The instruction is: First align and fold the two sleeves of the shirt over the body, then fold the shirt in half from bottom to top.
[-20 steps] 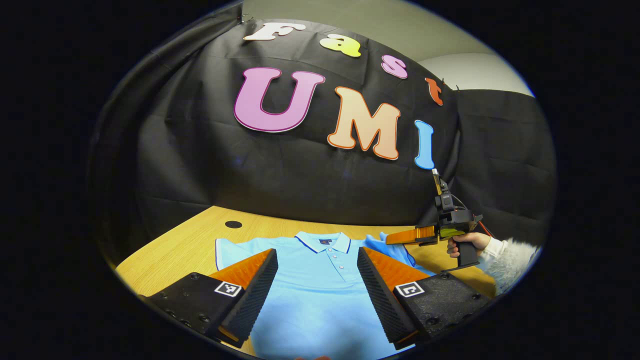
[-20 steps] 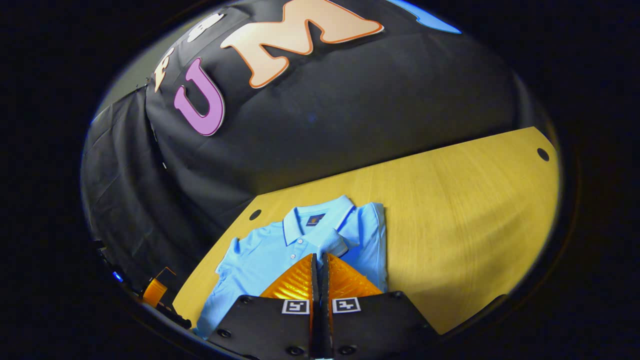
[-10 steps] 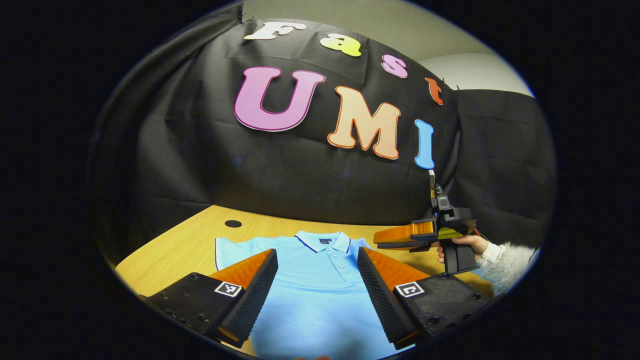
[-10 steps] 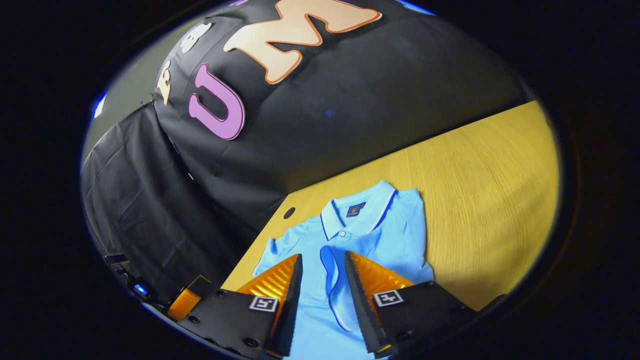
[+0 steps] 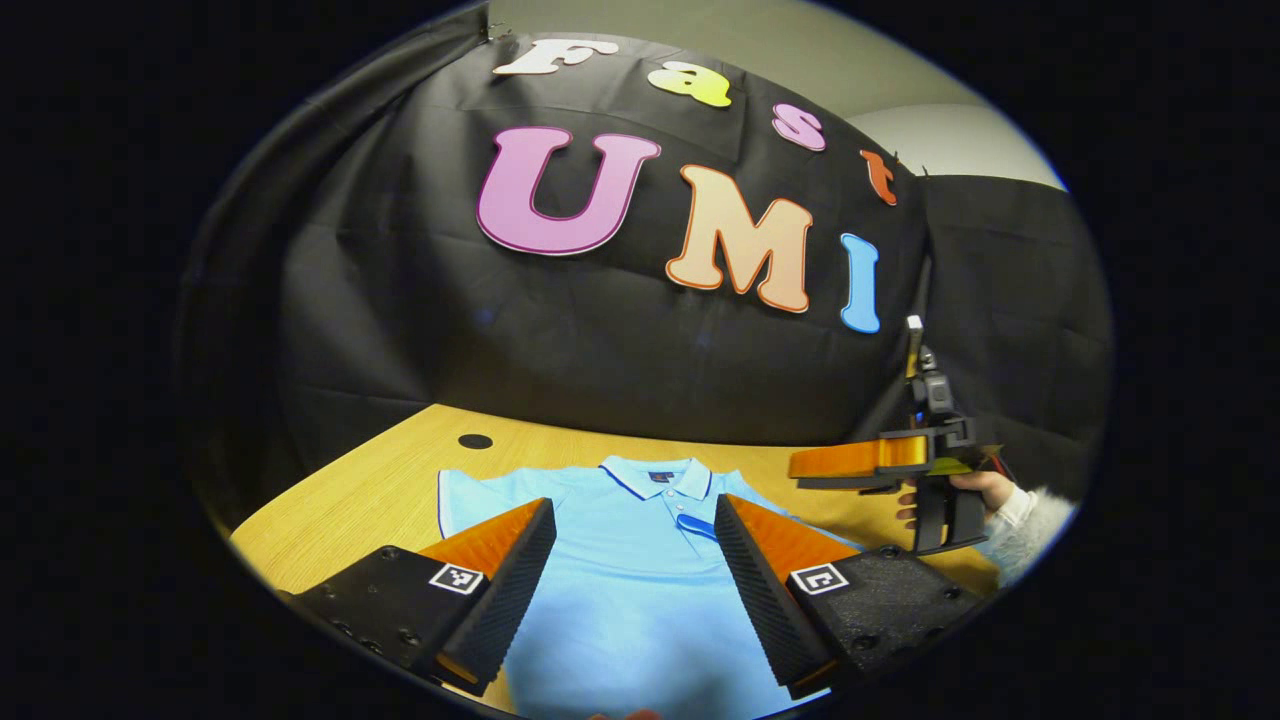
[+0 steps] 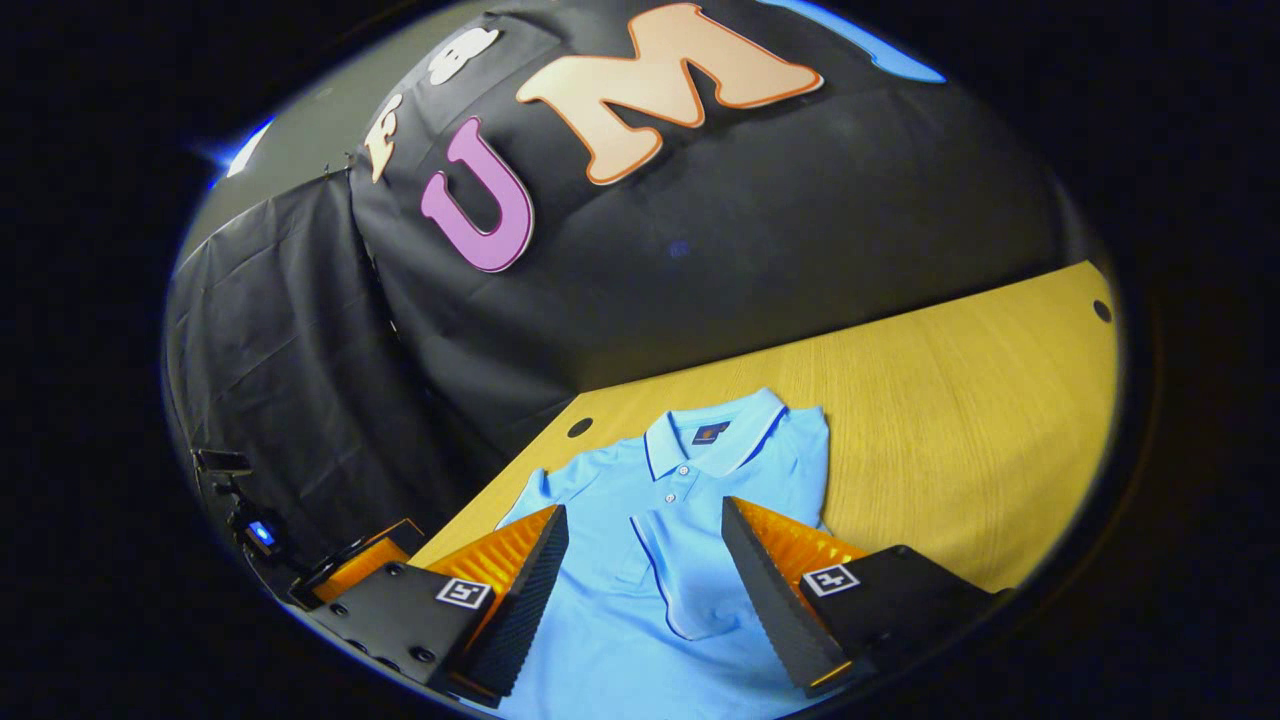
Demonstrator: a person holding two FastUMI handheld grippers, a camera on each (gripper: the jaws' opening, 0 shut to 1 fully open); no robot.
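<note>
A light blue polo shirt [image 5: 640, 590] lies flat on the wooden table [image 5: 370, 500], collar [image 5: 655, 478] toward the booth wall. Its right sleeve [image 6: 690, 590] lies folded over the body, dark-trimmed edge showing. The left sleeve [image 5: 462, 495] is spread out flat. My left gripper [image 5: 635, 540] hovers open above the shirt's middle, nothing between its fingers. My right gripper [image 6: 645, 555] is open too, above the folded sleeve without touching it. In the left gripper view, the right gripper [image 5: 797, 472] hangs above the shirt's right side, held by a hand [image 5: 985, 490].
The table has round cable holes [image 6: 579, 427] [image 6: 1102, 311] near the back edge. Bare wood [image 6: 950, 420] spreads to the right of the shirt. A white fluffy sleeve [image 5: 1020, 520] is at the table's right. The black cloth wall closes off the back.
My right gripper went from shut on the right sleeve to open, leaving the sleeve lying on the body, and drew back to the right. My left gripper barely moved.
</note>
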